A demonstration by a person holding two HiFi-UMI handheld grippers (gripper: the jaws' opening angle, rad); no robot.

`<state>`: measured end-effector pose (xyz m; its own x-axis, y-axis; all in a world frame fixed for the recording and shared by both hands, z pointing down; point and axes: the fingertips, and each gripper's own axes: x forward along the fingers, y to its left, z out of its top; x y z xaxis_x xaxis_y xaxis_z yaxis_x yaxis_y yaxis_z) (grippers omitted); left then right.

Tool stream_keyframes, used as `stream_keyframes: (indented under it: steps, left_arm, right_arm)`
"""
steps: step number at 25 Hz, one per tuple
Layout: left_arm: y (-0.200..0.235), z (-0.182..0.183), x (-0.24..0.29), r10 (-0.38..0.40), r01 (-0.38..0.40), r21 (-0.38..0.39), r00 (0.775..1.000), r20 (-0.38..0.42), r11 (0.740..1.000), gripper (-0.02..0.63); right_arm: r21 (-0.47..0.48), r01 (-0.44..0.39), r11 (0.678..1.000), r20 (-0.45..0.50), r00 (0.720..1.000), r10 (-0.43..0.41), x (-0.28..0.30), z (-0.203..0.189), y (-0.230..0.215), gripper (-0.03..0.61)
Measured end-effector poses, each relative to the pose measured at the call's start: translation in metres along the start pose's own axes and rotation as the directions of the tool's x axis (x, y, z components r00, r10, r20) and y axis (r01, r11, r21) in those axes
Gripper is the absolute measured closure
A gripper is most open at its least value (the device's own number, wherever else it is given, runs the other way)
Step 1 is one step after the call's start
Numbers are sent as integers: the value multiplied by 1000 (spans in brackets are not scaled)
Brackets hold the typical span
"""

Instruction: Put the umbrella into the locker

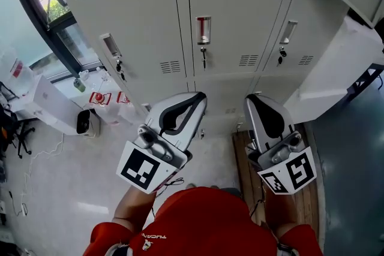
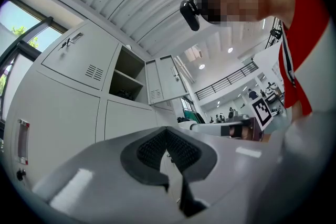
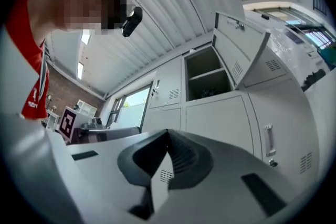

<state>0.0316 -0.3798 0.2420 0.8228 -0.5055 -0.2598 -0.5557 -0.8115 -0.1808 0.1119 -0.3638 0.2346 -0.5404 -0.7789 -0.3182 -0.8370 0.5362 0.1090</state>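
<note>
- Window (image 1: 54, 12): far left, dark frame, greenery outside.
- White box (image 1: 90, 123): on the floor at left, below the window, close to the end of the lockers.
- Lockers (image 1: 240, 21): a pale grey bank across the far side. The doors straight ahead of the person are closed, and a key (image 1: 204, 58) hangs from the middle one.
- Left gripper (image 1: 199, 96): held near the person, pointing at the lockers. Its jaws are pressed together with nothing between them.
- Right gripper (image 1: 252, 99): beside the left one and apart from it, above a wooden board (image 1: 240, 159) on the floor. Its jaws are pressed together and empty.
- Open compartment (image 3: 206, 73): in an upper row, with its door (image 3: 241, 47) swung out to the right. A dark item (image 3: 210, 93) lies on its lower shelf, too small to tell whether it is the umbrella.
- Red shirt (image 1: 204, 219): on the person, at the near edge.
</note>
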Motion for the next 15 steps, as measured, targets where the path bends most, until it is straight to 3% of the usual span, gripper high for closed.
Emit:
stream_keyframes:
  steps: [15]
  left_arm:
    - [-16, -28, -6, 10, -13, -44, 998, -56, 999, 608]
  right_arm:
    - [-12, 7, 1000, -31, 1000, -7, -15, -26, 12, 577]
